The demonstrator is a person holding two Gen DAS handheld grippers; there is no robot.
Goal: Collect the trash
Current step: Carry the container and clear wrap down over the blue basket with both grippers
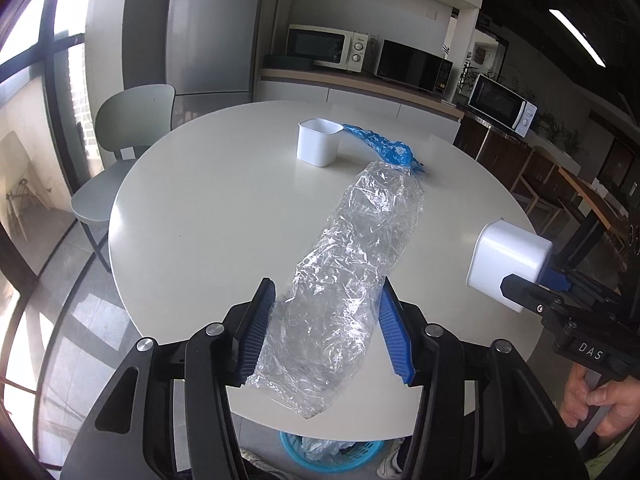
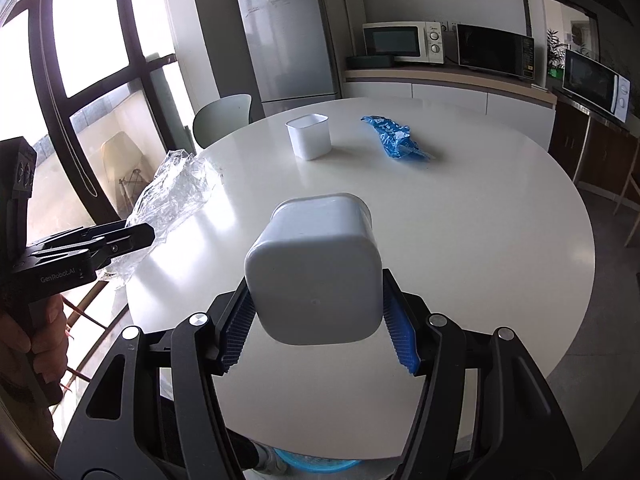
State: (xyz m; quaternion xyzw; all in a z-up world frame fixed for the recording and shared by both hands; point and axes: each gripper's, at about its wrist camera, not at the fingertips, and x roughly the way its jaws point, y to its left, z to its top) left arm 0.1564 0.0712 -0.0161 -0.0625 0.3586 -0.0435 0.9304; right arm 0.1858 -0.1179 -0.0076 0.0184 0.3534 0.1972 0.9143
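My left gripper (image 1: 326,328) is shut on a crumpled clear plastic bag (image 1: 348,272), held above the round white table (image 1: 200,208); the same bag (image 2: 172,196) shows at the left in the right wrist view. My right gripper (image 2: 316,320) is shut on a white square cup (image 2: 316,268), tipped with its base toward the camera; this cup (image 1: 508,260) also shows at the right in the left wrist view. A second white cup (image 1: 318,142) stands upright on the far side of the table. Beside it lies a crumpled blue wrapper (image 1: 384,146).
A blue basket (image 1: 332,454) with trash in it sits on the floor under the table's near edge. A pale green chair (image 1: 120,148) stands at the table's left. A fridge (image 2: 288,40) and microwaves (image 2: 404,42) line the back wall.
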